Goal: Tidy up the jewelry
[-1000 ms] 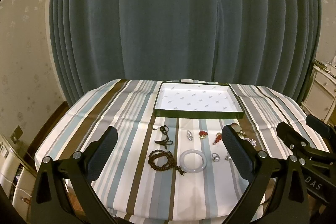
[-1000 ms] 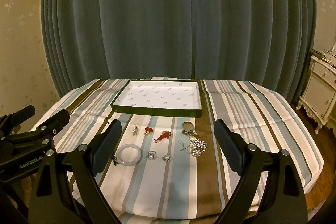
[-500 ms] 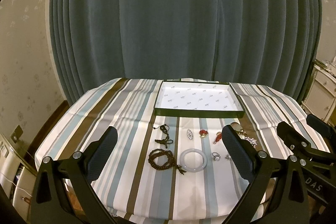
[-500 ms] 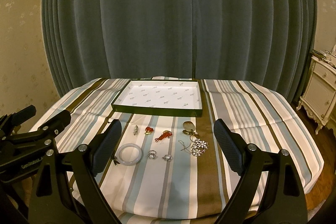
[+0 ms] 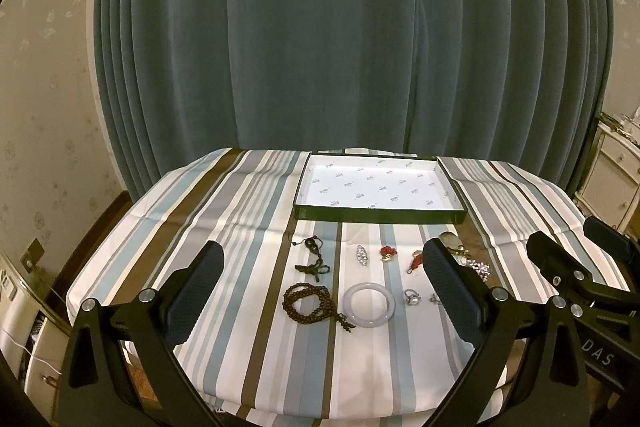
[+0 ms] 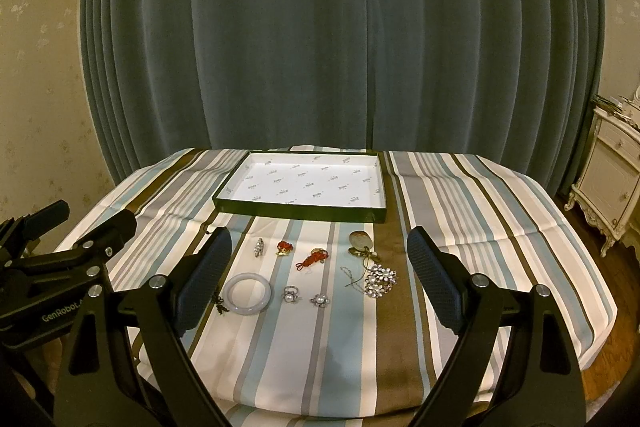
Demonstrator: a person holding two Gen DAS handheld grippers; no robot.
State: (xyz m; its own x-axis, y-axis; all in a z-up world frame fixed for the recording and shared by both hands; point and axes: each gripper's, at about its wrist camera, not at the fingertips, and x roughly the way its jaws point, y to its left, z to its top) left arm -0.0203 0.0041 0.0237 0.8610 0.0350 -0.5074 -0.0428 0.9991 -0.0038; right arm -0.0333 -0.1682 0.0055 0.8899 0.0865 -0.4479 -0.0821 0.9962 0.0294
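From the left wrist view, the left gripper [image 5: 322, 279] hangs above the near edge of the striped tablecloth [image 5: 224, 235], its fingers spread wide with nothing between them. Between them on the cloth lie a brown bead bracelet [image 5: 308, 301], a pale bangle [image 5: 369, 304] just right of it, a dark knotted pendant [image 5: 313, 259], a small silver brooch [image 5: 362, 254] and a red charm [image 5: 388, 252]. The shallow white-lined tray [image 5: 380, 215] sits beyond them, holding nothing (all jewelry lies outside it).

From the right wrist view, the right gripper [image 6: 320, 267] also has its fingers wide apart, gripping nothing. Two rings [image 6: 291, 294] lie beside the bangle [image 6: 247, 293]; a rhinestone flower brooch [image 6: 380, 279] rests further right, near a round pendant [image 6: 359, 239]. A teal curtain [image 6: 340, 27] hangs behind.
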